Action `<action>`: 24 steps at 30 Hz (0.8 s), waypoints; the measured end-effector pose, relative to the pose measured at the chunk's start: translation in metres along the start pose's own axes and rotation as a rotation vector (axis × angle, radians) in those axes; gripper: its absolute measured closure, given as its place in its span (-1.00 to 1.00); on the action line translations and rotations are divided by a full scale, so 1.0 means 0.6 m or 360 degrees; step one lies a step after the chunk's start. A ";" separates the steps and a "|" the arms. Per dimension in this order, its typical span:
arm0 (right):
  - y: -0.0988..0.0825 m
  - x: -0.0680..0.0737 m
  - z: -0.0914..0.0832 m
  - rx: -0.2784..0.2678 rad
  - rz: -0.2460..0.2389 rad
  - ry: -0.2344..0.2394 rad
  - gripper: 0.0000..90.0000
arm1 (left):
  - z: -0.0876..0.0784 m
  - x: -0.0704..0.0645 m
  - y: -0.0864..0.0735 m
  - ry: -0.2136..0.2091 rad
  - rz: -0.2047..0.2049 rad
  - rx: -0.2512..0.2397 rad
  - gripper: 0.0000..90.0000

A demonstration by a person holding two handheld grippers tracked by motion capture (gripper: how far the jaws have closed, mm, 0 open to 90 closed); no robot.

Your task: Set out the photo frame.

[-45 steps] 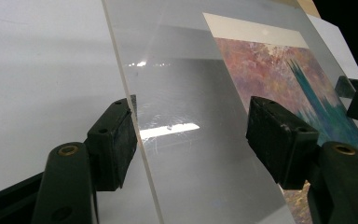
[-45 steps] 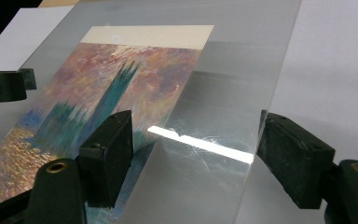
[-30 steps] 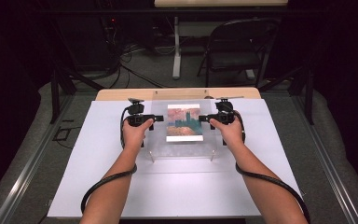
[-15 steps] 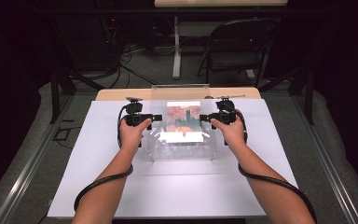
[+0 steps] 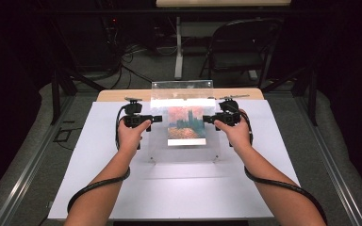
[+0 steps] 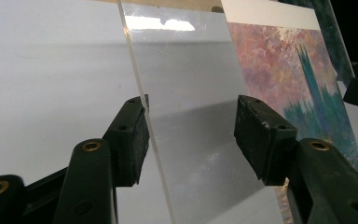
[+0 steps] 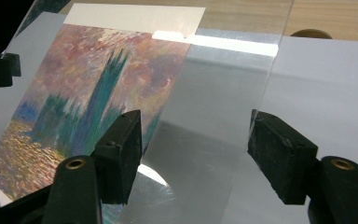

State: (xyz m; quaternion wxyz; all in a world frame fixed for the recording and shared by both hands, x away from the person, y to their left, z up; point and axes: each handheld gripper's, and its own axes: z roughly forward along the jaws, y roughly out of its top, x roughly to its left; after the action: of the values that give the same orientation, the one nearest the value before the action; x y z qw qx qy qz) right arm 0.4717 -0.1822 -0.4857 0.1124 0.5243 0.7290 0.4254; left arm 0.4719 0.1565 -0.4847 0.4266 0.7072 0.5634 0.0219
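left gripper (image 5: 156,119) and right gripper (image 5: 207,118) flank the clear sheet (image 5: 184,92), jaws parted and just closing, seemingly not pinching it yet; print (image 5: 186,126) beneath.

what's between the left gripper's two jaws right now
The left edge of the clear acrylic sheet stands between them, seen in the left gripper view. The left gripper has just been closing, but its pads do not yet press the sheet.

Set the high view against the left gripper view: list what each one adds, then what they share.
High view adds: the folding chair and the person's forearms. Left gripper view adds: a close look at the left hand-held gripper, its jaws just closing but apart, pads straddling the sheet's edge. Shared: the clear acrylic sheet, the painting print and the white table cover.
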 end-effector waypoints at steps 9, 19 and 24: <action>0.002 0.004 -0.025 -0.0027 0.0004 0.0006 -0.02 | -0.021 -0.007 -0.003 -0.0023 0.0014 -0.0028 0.11; -0.001 0.010 -0.050 -0.0070 -0.0028 0.0023 0.10 | -0.043 -0.015 -0.010 -0.0053 0.0041 -0.0072 0.20; -0.003 0.014 -0.065 -0.0083 -0.0064 0.0035 0.16 | -0.056 -0.019 -0.016 -0.0075 0.0066 -0.0095 0.25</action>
State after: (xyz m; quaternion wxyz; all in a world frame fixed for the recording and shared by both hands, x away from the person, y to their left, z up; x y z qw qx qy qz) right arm 0.4433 -0.1949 -0.4608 0.1267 0.5016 0.7293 0.4477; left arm 0.4430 0.1670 -0.4642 0.4601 0.7060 0.5375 0.0308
